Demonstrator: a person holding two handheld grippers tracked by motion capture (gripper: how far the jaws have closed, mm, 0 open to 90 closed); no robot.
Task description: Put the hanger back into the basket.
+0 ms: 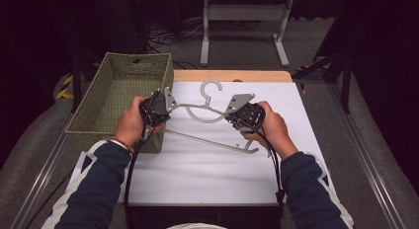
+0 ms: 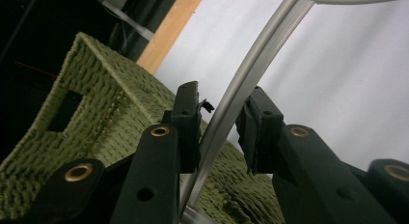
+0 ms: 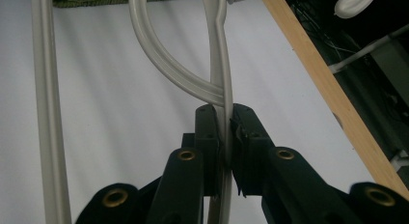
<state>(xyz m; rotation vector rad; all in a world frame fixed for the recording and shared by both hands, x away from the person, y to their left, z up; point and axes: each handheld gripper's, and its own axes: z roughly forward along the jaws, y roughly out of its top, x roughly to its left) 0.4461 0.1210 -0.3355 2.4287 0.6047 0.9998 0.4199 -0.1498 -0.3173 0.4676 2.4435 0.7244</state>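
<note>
A grey plastic hanger (image 1: 202,138) is held just above the white table top, its hook (image 1: 210,88) pointing away from me. My left gripper (image 1: 157,109) is at the hanger's left shoulder, next to the basket. In the left gripper view its jaws straddle the hanger's curved arm (image 2: 251,69) and stand open, with a small gap on the right side (image 2: 222,108). My right gripper (image 1: 244,114) holds the right shoulder. In the right gripper view its jaws (image 3: 225,125) are shut on the hanger's thin edge (image 3: 219,55), just below the inner curved bar.
A green woven basket (image 1: 118,66) stands at the table's left, empty, and rises close beside the left jaws (image 2: 111,113). A white sheet (image 1: 197,174) covers the table, with a wooden strip (image 1: 232,75) at the far edge. Beyond that strip stands a white frame (image 1: 242,14).
</note>
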